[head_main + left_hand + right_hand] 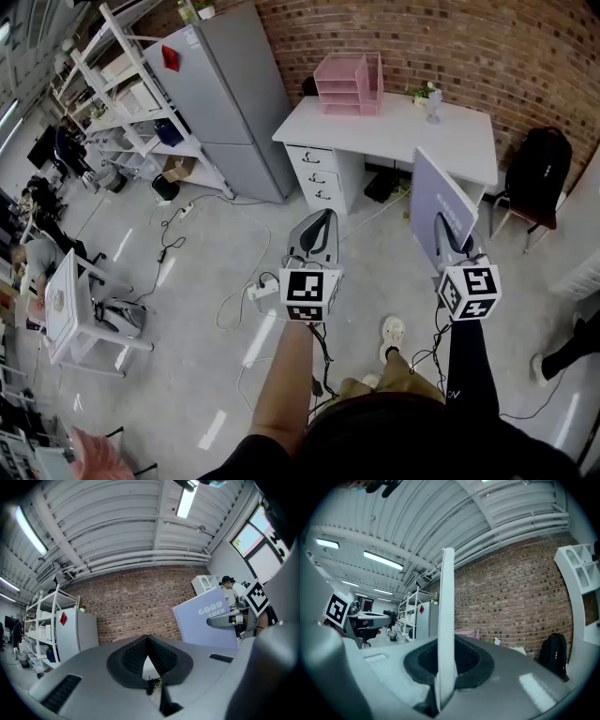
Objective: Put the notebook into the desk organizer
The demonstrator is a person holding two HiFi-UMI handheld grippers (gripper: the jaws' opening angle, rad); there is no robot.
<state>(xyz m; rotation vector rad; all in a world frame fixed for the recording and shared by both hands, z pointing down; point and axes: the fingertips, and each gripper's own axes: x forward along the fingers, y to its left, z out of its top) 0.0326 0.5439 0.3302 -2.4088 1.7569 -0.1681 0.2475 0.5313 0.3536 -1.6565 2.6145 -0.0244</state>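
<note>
**While the notebook [441, 211] stands in the right gripper [457, 246], the desk organizer [349, 84] sits well apart from it**

As the person stands on the open floor [187, 281] facing a white desk [384, 127], both grippers are held out level, side by side with a clear gap between them. The right gripper pinches the notebook by its lower edge, a finger clamped on each face, so the lavender cover stands upright above the jaws. In the left gripper view the cover reads GOOD LUCK and a spiral binding runs down one edge; in the right gripper view only the thin pale edge shows, rising straight up from between the dark pads.

The left gripper [317, 220] carries nothing; its fingers are pressed together at the tips, with only a small triangular gap behind them.

The desk organizer is pink, with stacked trays; it sits at the back left of the desk, close to the brick wall [450, 37], and the notebook is nowhere near touching it. A small green plant [425, 93] stands on the desk to the organizer's right. A grey fridge [230, 103] stands just beside the desk on its left, with white shelving [122, 84] beyond it; a black backpack [536, 167] rests on a chair at the desk's right end; cables [234, 300] trail over the floor below the left gripper.
</note>
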